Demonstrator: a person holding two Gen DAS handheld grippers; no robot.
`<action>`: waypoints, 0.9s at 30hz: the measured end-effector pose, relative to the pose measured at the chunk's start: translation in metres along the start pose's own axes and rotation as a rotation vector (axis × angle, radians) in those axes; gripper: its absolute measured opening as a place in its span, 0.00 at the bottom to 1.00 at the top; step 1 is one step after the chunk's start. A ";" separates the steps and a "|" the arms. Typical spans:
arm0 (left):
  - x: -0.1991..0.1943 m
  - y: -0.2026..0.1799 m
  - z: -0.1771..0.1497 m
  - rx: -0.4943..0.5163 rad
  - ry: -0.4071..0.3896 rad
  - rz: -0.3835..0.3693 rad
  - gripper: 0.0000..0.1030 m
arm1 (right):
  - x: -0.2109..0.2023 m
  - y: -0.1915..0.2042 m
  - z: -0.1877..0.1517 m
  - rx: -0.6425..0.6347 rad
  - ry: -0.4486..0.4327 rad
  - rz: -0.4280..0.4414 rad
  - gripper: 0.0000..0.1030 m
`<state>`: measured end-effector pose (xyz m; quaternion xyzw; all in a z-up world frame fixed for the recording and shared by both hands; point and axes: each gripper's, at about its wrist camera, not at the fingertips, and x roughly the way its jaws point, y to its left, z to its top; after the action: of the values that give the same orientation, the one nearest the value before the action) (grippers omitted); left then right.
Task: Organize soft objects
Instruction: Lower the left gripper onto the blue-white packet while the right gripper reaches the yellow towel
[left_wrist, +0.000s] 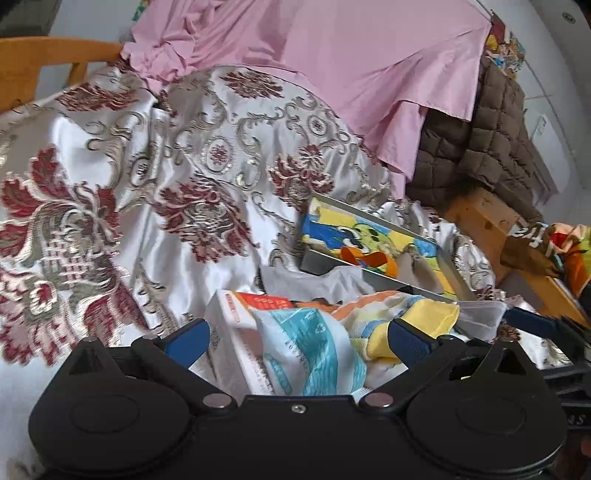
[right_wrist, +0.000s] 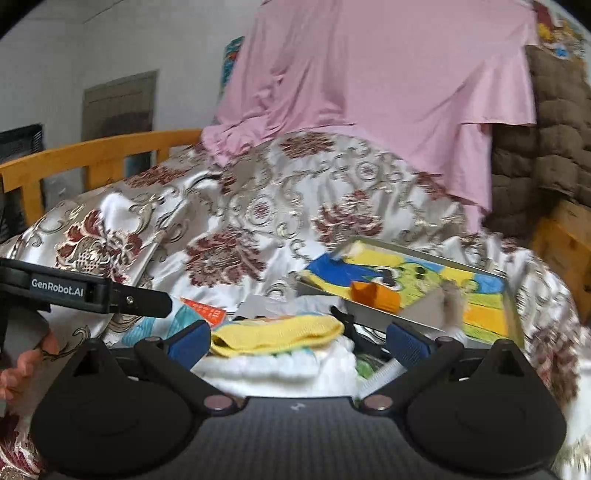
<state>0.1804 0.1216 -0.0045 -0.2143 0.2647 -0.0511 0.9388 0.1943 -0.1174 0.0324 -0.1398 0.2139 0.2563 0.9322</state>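
A wooden bed rail (right_wrist: 92, 158) borders the far left of a floral satin bedspread (left_wrist: 147, 177). Near the middle, the left gripper (left_wrist: 295, 341) hangs released over a white box (left_wrist: 229, 332) and a blue-and-white bag (left_wrist: 317, 354). The right gripper (right_wrist: 295, 341), jaws spread, straddles a yellow cloth (right_wrist: 273, 334) on white towelling (right_wrist: 280, 365). Right of these lies a metal tray (right_wrist: 513, 295) holding a cartoon-print cloth (right_wrist: 406, 280); pink sheet (right_wrist: 388, 92) behind.
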 end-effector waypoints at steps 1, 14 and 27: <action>0.002 0.002 0.001 0.002 0.006 -0.013 0.99 | 0.007 -0.002 0.004 -0.019 0.017 0.026 1.00; 0.027 0.002 -0.001 0.147 0.116 -0.150 0.98 | 0.076 -0.022 0.032 -0.035 0.263 0.247 1.00; 0.031 0.008 -0.002 0.151 0.154 -0.141 0.84 | 0.096 -0.012 0.031 -0.061 0.321 0.258 0.94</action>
<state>0.2052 0.1212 -0.0242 -0.1564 0.3156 -0.1530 0.9233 0.2860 -0.0758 0.0163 -0.1783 0.3679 0.3542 0.8411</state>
